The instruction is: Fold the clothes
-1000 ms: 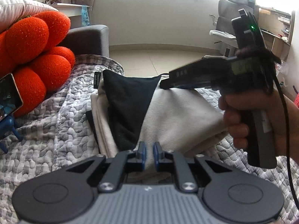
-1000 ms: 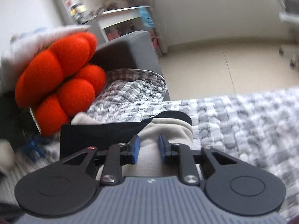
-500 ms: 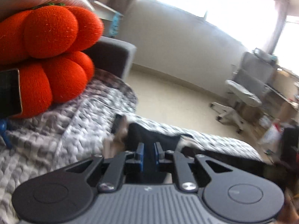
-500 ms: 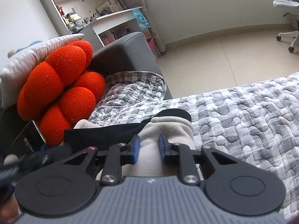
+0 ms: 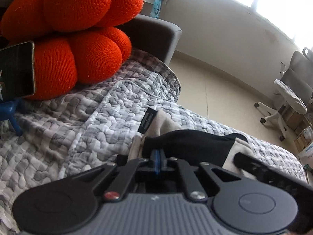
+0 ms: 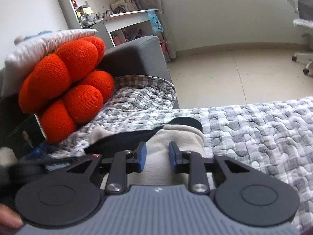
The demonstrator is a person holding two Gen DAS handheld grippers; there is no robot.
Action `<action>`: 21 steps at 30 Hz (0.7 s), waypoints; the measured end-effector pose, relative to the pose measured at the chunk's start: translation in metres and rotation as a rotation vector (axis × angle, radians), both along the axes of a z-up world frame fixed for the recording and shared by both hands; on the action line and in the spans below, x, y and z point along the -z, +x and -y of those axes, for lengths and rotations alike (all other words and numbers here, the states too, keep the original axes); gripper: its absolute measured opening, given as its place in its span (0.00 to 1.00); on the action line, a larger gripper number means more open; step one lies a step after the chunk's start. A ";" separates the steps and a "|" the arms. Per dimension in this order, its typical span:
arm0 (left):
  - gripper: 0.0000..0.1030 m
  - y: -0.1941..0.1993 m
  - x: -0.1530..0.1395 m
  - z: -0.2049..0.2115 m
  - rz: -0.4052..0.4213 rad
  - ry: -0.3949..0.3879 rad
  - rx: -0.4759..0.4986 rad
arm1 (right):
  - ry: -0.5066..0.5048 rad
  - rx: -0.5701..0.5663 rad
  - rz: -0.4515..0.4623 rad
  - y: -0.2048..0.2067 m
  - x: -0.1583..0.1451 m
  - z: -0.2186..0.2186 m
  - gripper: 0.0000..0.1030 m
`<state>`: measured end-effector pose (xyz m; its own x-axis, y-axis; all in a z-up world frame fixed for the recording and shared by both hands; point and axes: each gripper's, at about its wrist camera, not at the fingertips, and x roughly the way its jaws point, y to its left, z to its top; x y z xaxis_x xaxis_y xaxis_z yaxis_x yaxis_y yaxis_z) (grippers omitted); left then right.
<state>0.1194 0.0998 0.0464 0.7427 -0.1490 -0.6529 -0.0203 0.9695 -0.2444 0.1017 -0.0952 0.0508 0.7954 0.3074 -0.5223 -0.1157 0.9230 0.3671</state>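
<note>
From the left wrist view, we are mid-fold: our left gripper (image 5: pixel 158 155) has its fingers pinched fully together at the near edge of the garment (image 5: pixel 187 143), and we judge they have the black layer, though the pinch itself is partly hidden. Next we likely carry that edge across. The garment is cream fleece with a black panel and a small black label, bunched on the quilted bed cover (image 5: pixel 64 129) below the orange cushion (image 5: pixel 74 39).

From the right wrist view, our right gripper (image 6: pixel 157 154) is opening, its fingers standing apart over the cream fold without pressing it. It should lift clear.
</note>
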 end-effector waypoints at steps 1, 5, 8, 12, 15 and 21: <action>0.03 -0.001 0.000 0.001 -0.001 0.002 -0.004 | 0.018 0.004 -0.007 -0.002 -0.005 0.002 0.31; 0.03 0.002 -0.002 0.003 -0.027 0.017 -0.013 | -0.029 0.011 -0.028 -0.012 -0.012 0.001 0.31; 0.03 0.004 -0.005 0.003 -0.044 0.012 -0.020 | -0.110 0.000 -0.063 -0.010 -0.004 -0.008 0.31; 0.03 0.003 0.000 0.005 -0.027 0.022 -0.022 | -0.125 0.003 -0.081 -0.006 0.003 -0.013 0.31; 0.03 0.005 0.001 0.001 -0.034 0.001 -0.015 | -0.101 0.001 -0.086 -0.002 0.005 -0.010 0.30; 0.03 0.005 0.000 0.002 -0.037 0.007 -0.017 | -0.099 0.013 -0.085 -0.011 -0.010 -0.008 0.30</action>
